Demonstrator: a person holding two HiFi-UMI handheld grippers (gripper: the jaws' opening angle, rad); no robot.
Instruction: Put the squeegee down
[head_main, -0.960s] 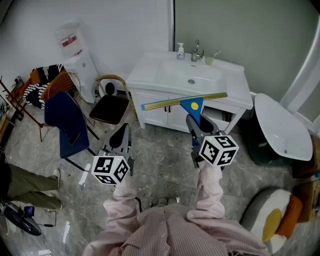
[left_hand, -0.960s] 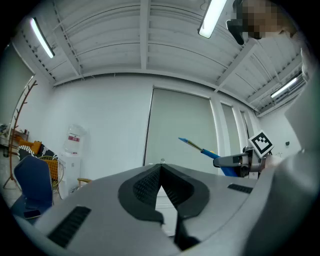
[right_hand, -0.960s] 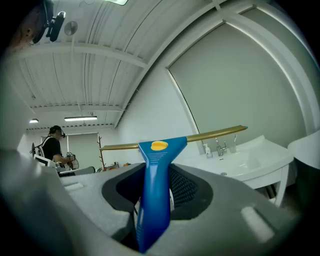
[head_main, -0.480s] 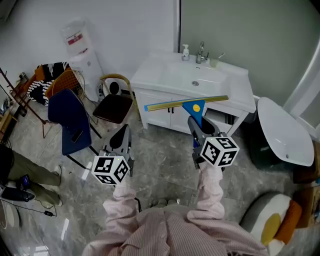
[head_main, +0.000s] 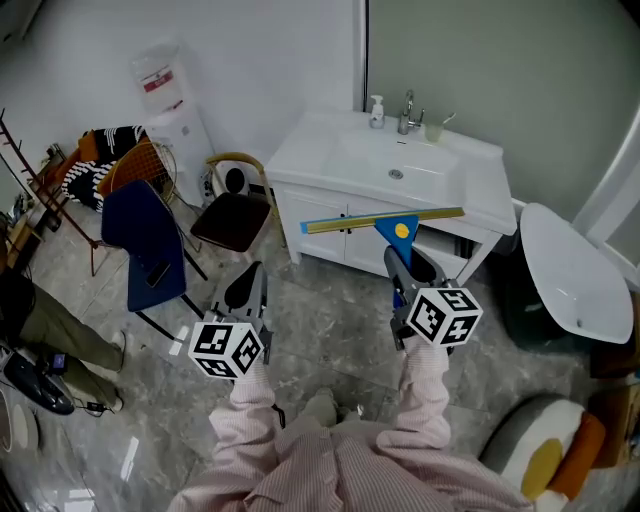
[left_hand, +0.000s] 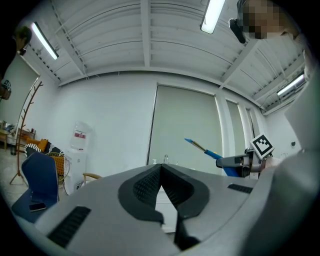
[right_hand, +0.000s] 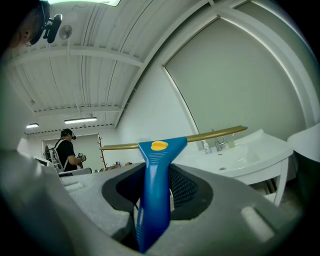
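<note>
The squeegee (head_main: 385, 221) has a blue handle with a yellow dot and a long gold blade. My right gripper (head_main: 401, 260) is shut on the handle and holds it level in the air, blade crosswise, in front of the white vanity (head_main: 480, 205). In the right gripper view the blue handle (right_hand: 154, 195) stands clamped between the pads, with the blade (right_hand: 210, 134) across the top. My left gripper (head_main: 248, 285) hangs to the left, shut and empty; its pads (left_hand: 150, 187) meet at the tips. From the left gripper view the squeegee (left_hand: 200, 146) shows at the right.
A sink with a faucet (head_main: 408, 110) and a soap bottle (head_main: 376, 109) tops the vanity. A maroon chair (head_main: 230, 218), a blue chair (head_main: 145, 235) and a water dispenser (head_main: 168, 115) stand at the left. A white oval fixture (head_main: 570, 275) is at the right. Another person (right_hand: 66, 150) stands far off.
The head view has drifted, so the vanity and chairs sit slightly more to the right and lower. Both grippers keep their pose, and the squeegee stays in the right one.
</note>
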